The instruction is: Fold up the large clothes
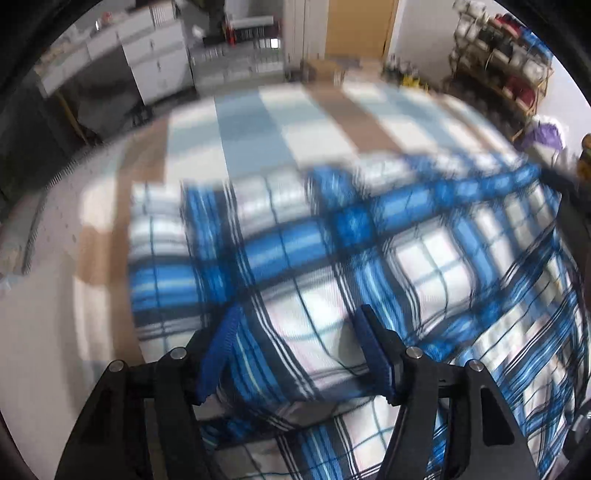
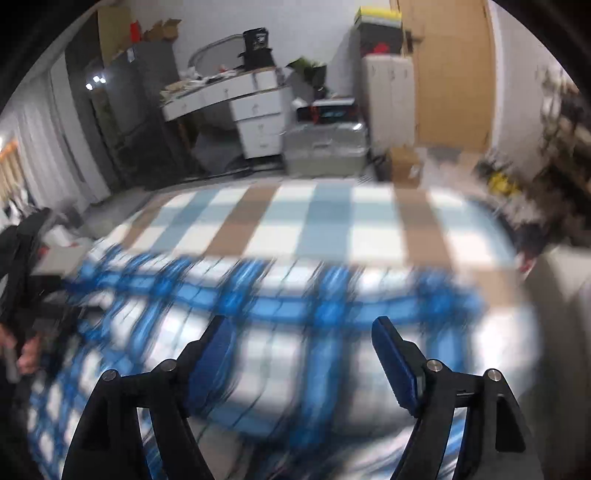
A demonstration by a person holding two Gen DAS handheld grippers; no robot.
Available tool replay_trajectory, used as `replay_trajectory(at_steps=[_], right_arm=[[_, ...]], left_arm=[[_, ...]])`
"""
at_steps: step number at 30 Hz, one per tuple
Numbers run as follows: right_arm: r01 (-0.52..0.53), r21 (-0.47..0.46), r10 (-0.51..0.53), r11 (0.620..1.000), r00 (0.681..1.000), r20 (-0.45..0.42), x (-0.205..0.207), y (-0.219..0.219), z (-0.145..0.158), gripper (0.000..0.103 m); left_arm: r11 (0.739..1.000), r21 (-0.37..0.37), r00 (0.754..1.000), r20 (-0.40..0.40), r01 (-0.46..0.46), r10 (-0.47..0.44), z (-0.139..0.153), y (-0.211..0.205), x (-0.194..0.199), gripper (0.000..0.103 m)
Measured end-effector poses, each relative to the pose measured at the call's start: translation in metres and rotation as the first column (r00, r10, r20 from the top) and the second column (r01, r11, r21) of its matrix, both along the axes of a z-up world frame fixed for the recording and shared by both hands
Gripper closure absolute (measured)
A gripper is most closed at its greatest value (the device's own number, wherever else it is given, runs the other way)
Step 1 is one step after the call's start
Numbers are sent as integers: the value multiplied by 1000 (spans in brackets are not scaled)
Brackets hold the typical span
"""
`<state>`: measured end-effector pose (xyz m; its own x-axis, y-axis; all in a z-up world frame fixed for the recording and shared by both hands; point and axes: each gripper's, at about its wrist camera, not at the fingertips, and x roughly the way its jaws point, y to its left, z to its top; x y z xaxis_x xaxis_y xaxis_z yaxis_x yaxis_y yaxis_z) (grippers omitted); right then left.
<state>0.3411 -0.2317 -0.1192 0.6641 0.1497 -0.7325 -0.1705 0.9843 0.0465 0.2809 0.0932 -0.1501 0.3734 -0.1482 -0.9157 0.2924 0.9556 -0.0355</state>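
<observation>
Blue-and-white plaid garment (image 1: pixel 332 258) lies spread over a checked bed (image 1: pixel 258 122) in a cluttered room with white drawers (image 2: pixel 258 122). Left hand-held gripper (image 1: pixel 299 325) and right hand-held gripper (image 2: pixel 303 332) angle downward above it, jaws apart, gripping nothing.

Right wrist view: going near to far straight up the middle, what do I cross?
Right gripper, jaws open → blue plaid garment → checked bedcover → grey storage box on the floor → far white wall.
</observation>
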Motion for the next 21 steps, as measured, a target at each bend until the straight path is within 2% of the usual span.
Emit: replay_trajectory(at_steps=[2,4,6,8,10,11,13,15,16,17,19,21], right_arm=[[27,-56,-33,998,992,-118,22,-6,-21,24],[24,-94,-46,995,969,-242,31,-12,-50,23],[-36,-173,6,984,985,-173,15,-6,-51,23],[-62,-221,22,973,983,-180,6,-1,-47,23],[-65,-199,33,978,987,-159,-1,-1,-35,23],[-70,-183,42,981,988,-147,-3,0,-30,23],[-73,-199,38,977,984,-174,1,4,-34,23],[-75,-201,28,977,973,-227,7,6,-53,22],[-63,-181,25,982,979,-202,7,4,-51,20],[-62,-172,24,983,977,-210,10,2,-52,19],[-65,-174,26,983,975,-220,17,2,-53,17],[-66,-173,28,983,976,-215,22,5,-52,16]], left_arm=[[1000,18,998,58,7,-8,-1,-1,-13,41],[999,39,998,57,11,-13,1,-3,-20,41],[999,8,999,37,36,-36,11,-4,-26,41],[997,-24,994,81,75,-73,30,-9,-31,41],[996,-8,985,147,88,-85,43,-15,-30,41],[996,-13,984,152,90,-87,44,-18,-27,39],[998,-13,995,74,67,-66,25,-18,-10,37],[999,0,999,-33,34,-34,-3,-16,5,33],[999,32,1000,7,30,-30,-8,-17,5,28],[998,56,999,6,35,-36,-9,-20,5,24],[999,39,1000,-27,6,-5,-5,-17,10,24],[998,55,999,-31,22,-21,-3,-19,16,22]])
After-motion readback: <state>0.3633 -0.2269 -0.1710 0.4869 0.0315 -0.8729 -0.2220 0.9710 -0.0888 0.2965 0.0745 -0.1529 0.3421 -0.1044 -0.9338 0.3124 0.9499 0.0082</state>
